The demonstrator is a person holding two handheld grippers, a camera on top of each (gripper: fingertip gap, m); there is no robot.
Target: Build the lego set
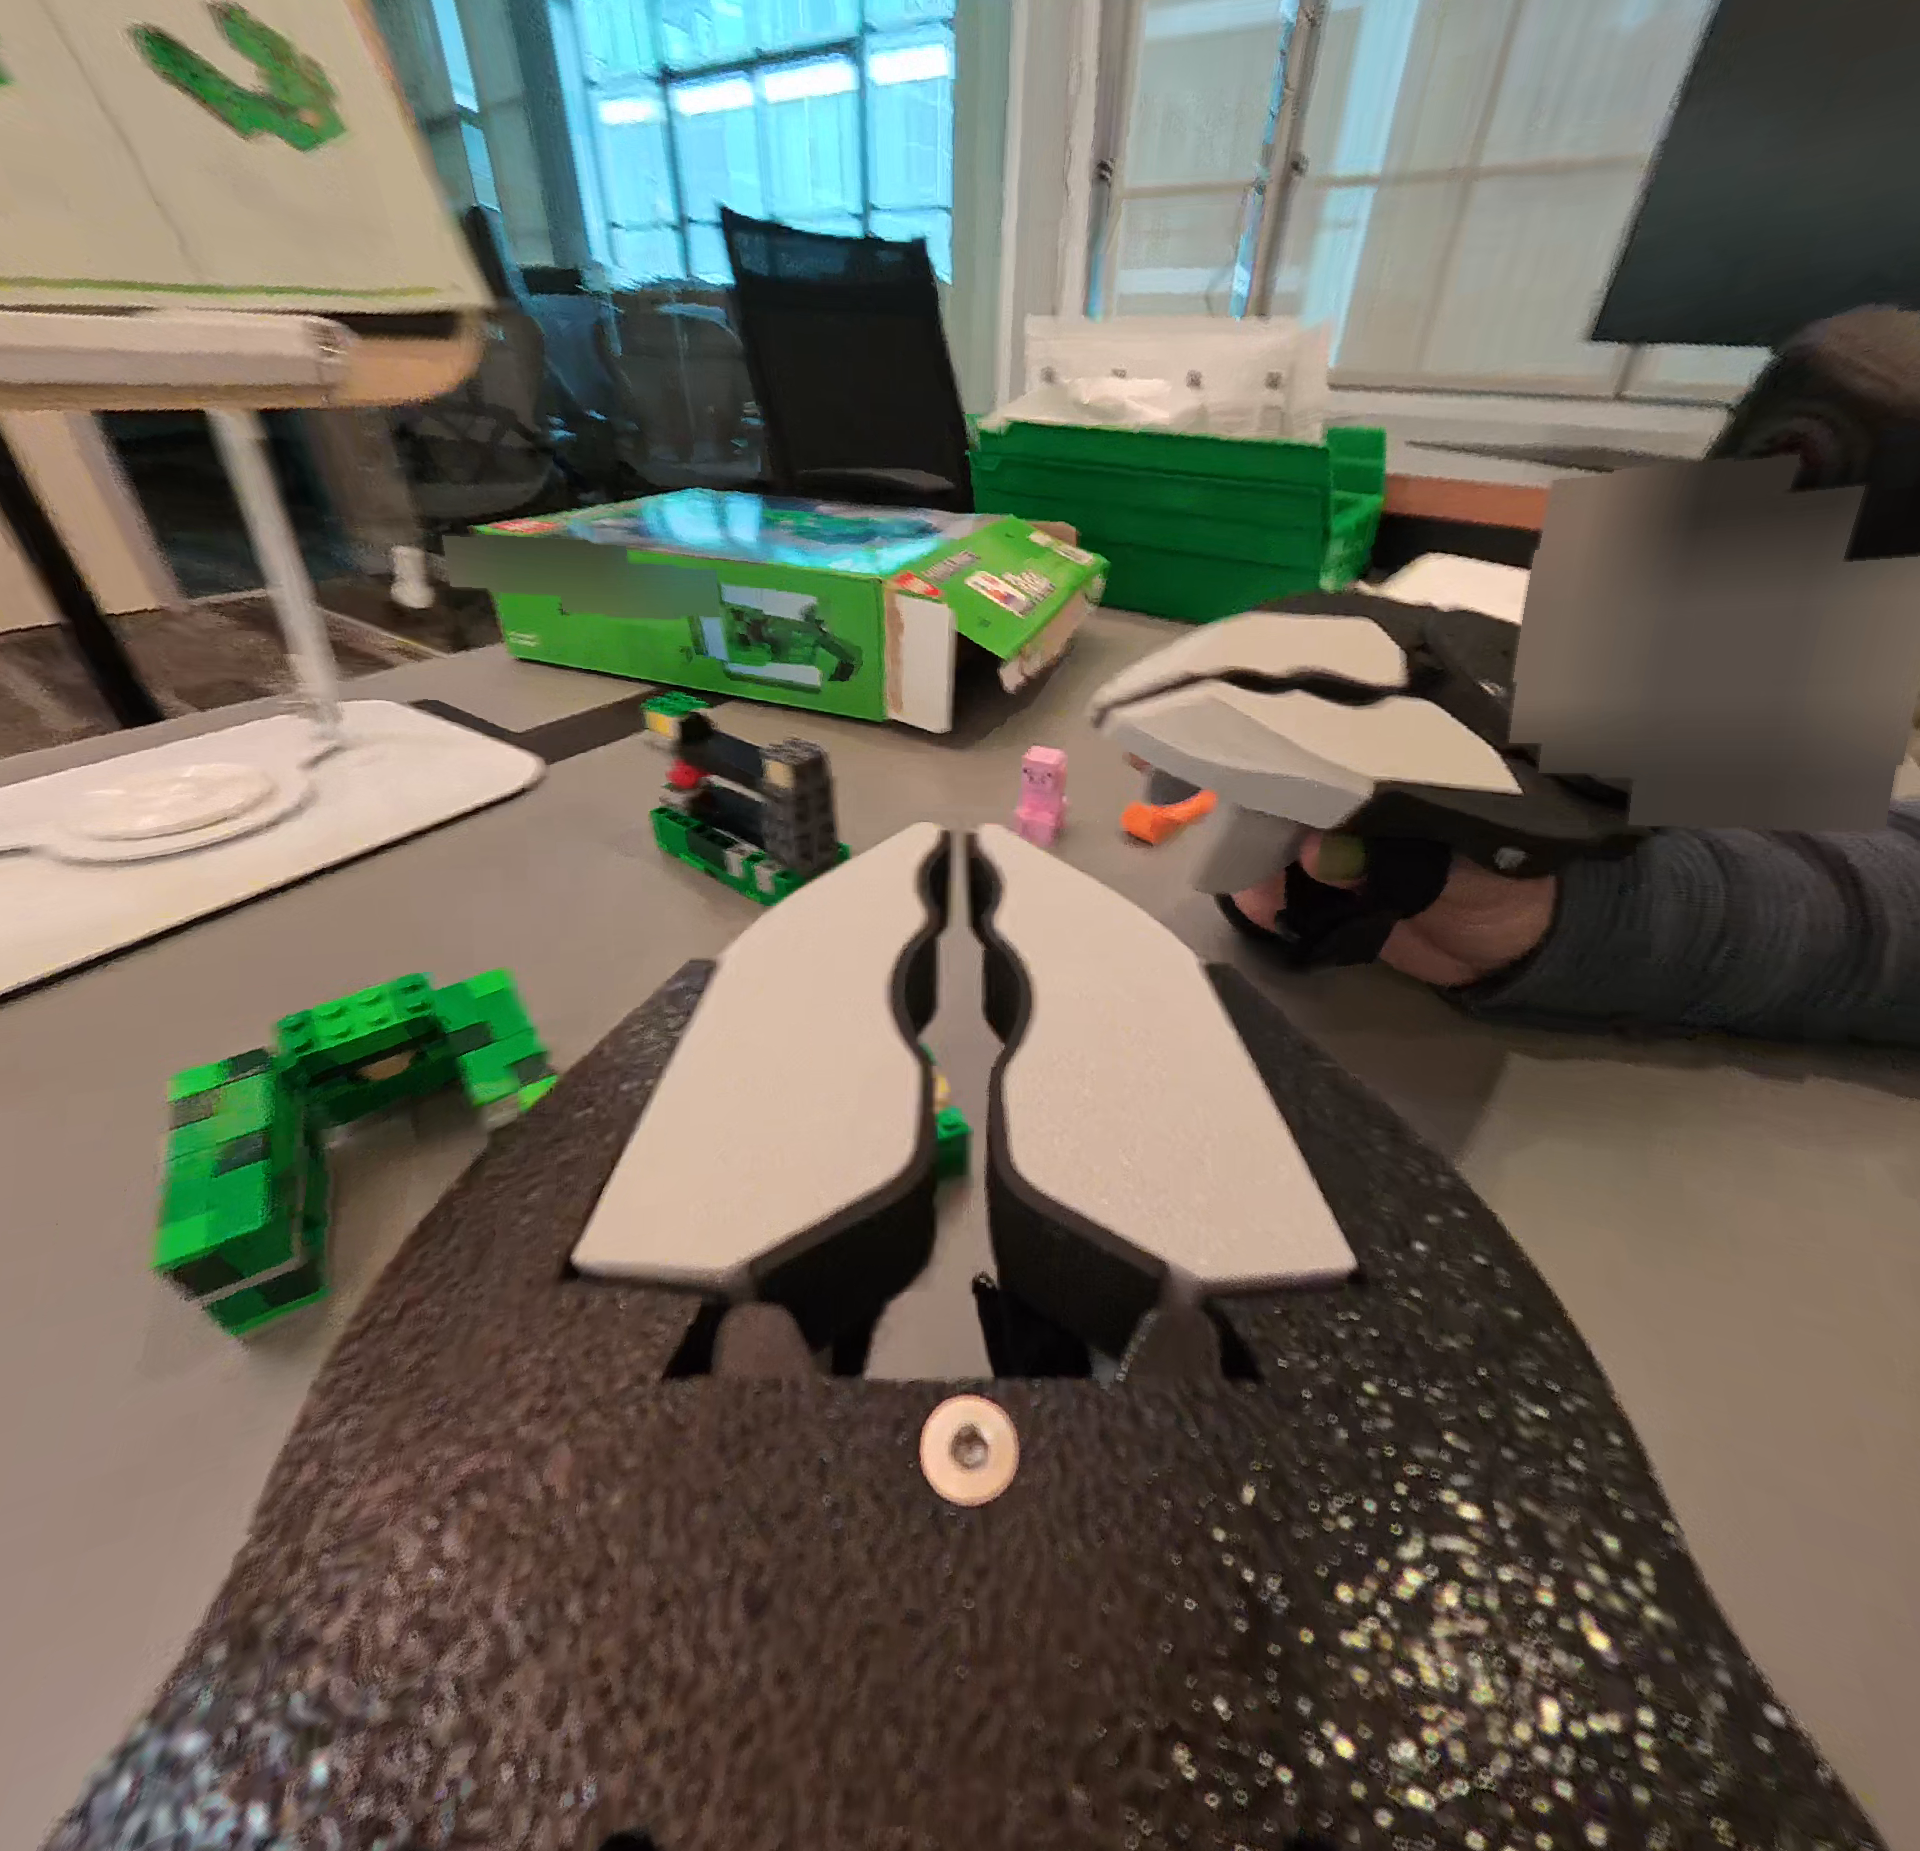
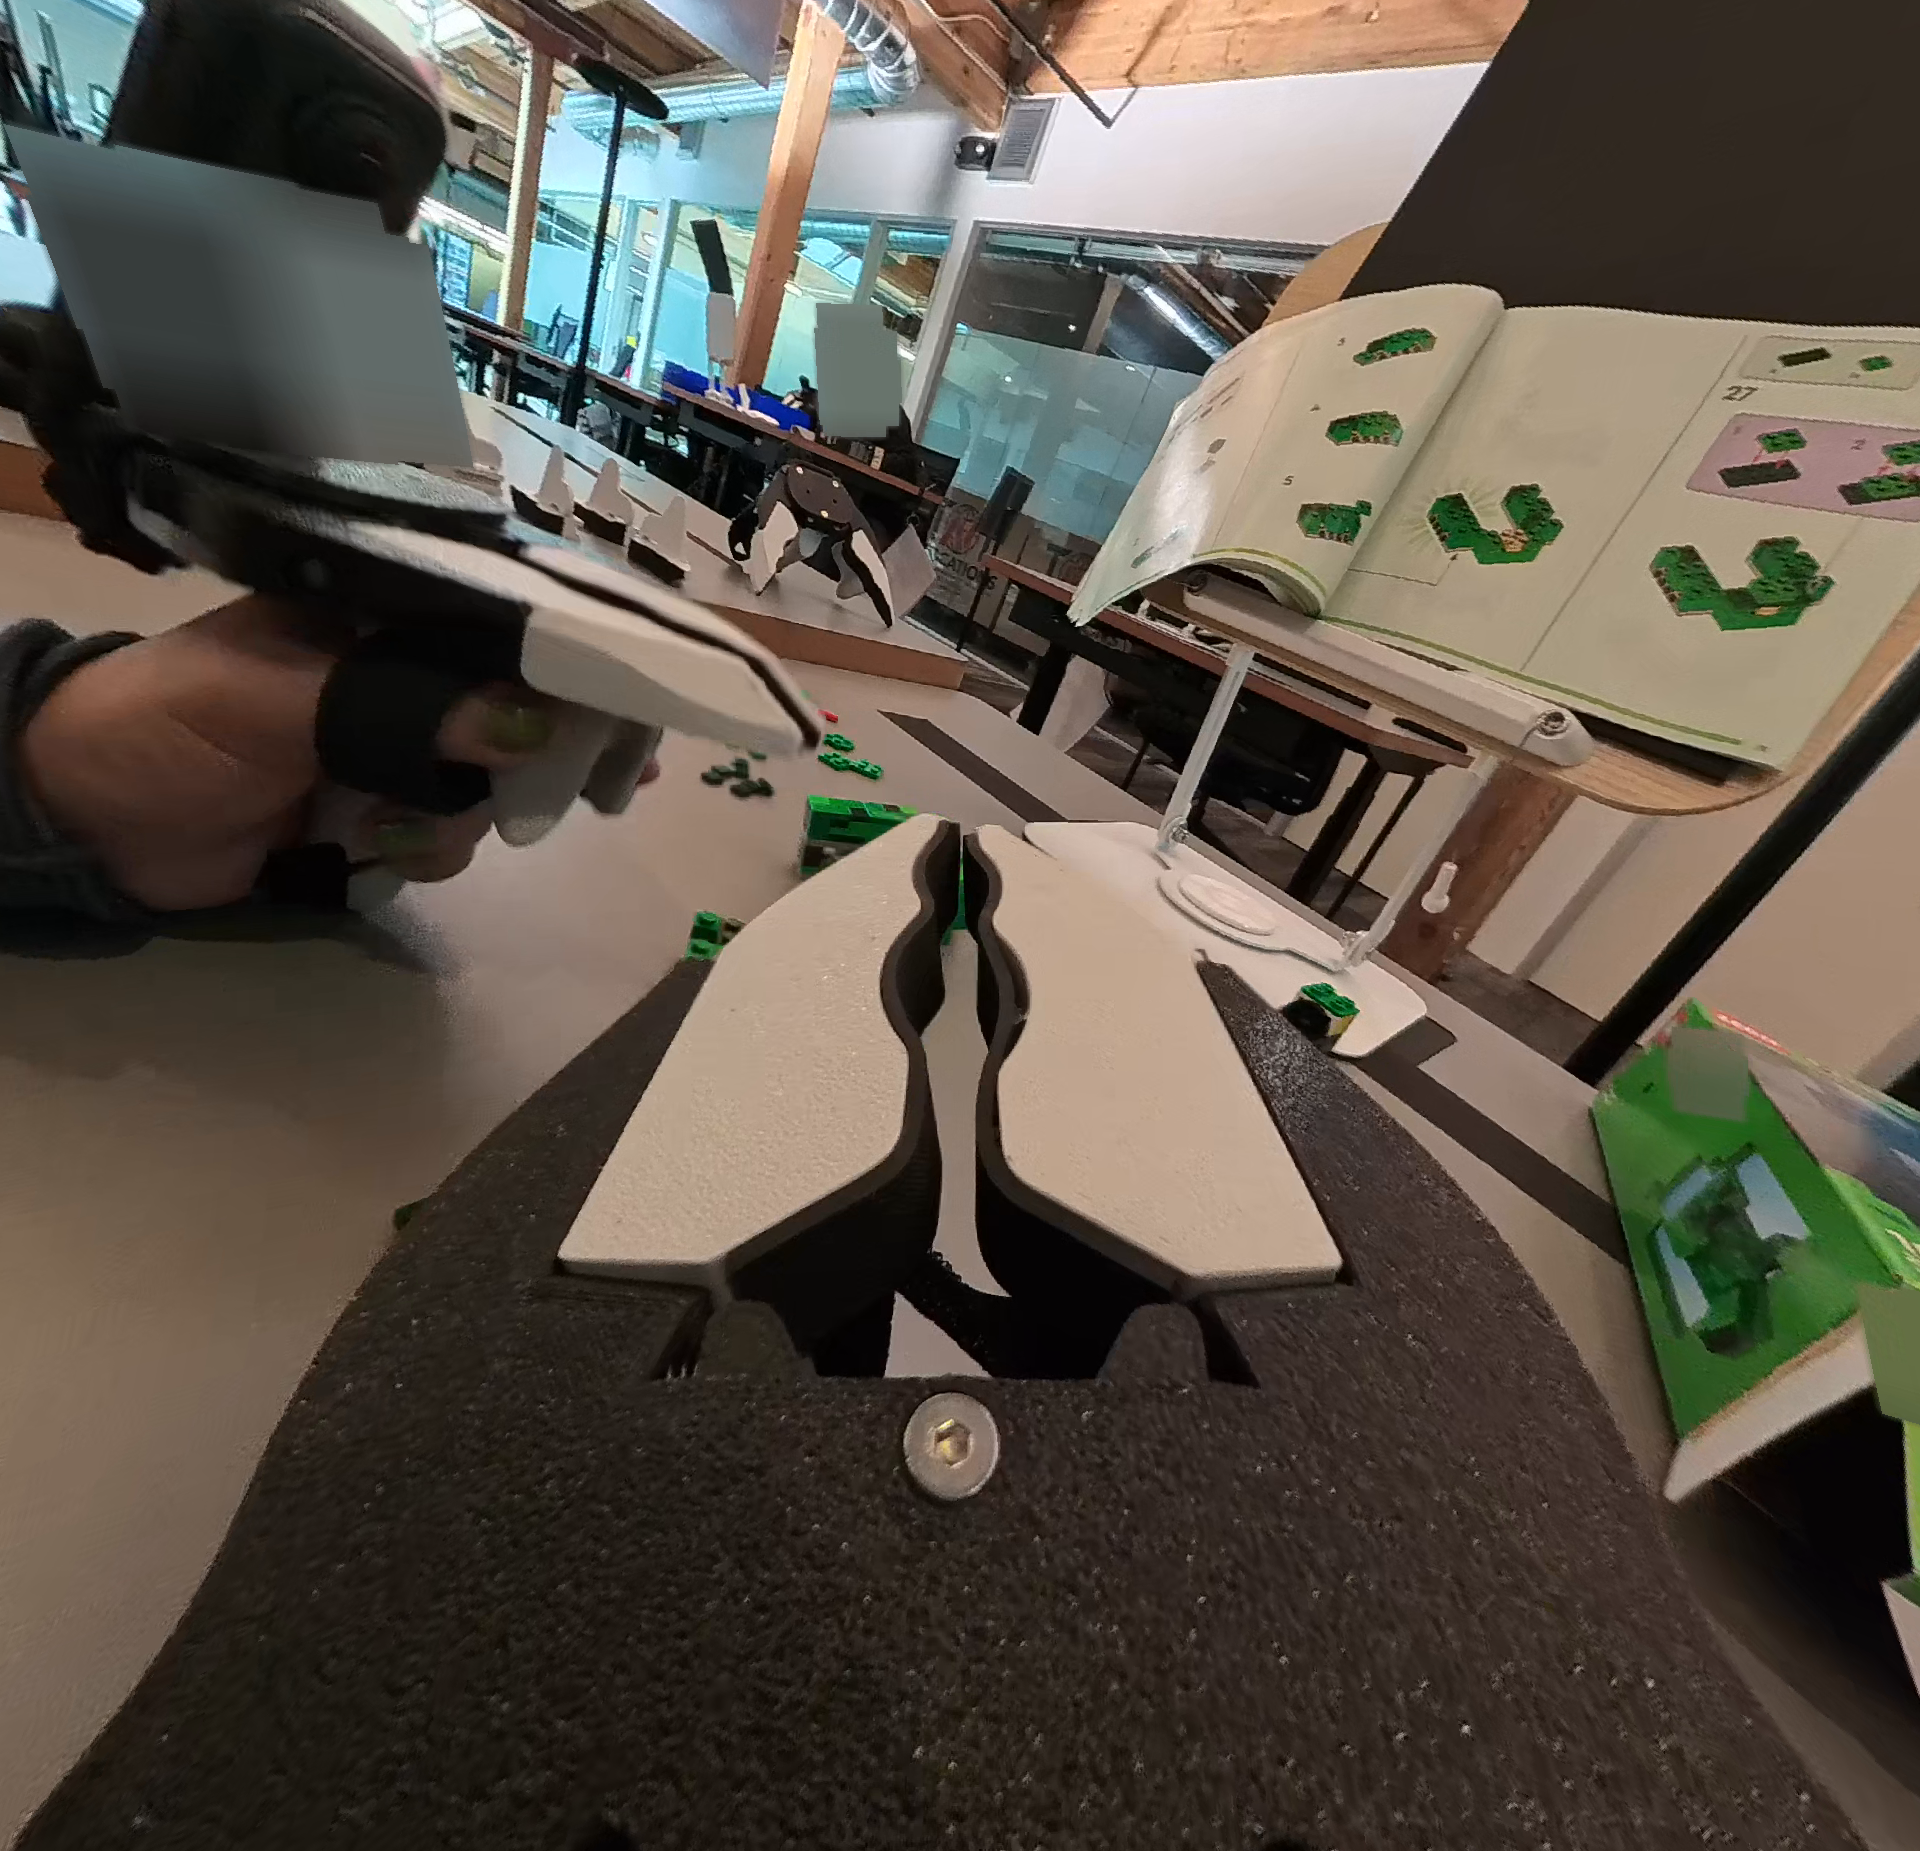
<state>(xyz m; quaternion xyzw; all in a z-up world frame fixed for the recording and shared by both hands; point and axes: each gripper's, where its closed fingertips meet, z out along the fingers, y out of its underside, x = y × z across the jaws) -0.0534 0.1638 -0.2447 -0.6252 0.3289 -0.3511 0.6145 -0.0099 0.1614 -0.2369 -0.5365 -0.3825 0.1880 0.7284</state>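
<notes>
My left gripper (image 1: 958, 843) is shut and hovers above the grey table (image 1: 1558, 1230). A small green piece (image 1: 952, 1136) shows through the gap below its fingers; I cannot tell whether it is held. A green L-shaped lego build (image 1: 312, 1105) lies to its left and also shows in the right wrist view (image 2: 862, 822). A black and green build (image 1: 748, 804) stands ahead. My right gripper (image 2: 961, 837) is shut with nothing visible in it. It also shows in the left wrist view (image 1: 1107, 712), above a pink figure (image 1: 1042, 793) and an orange piece (image 1: 1164, 814).
An open green lego box (image 1: 779, 606) lies at the back of the table. The instruction booklet (image 2: 1507, 471) rests open on a white stand (image 2: 1226, 887). Loose green pieces (image 2: 738, 773) lie on the table. Green bins (image 1: 1174, 513) and a black chair (image 1: 842, 378) stand behind. There is about 5 centimetres between the tips of the two grippers. It is some 15 centimetres from my right tips to the pink figure (image 1: 1042, 793).
</notes>
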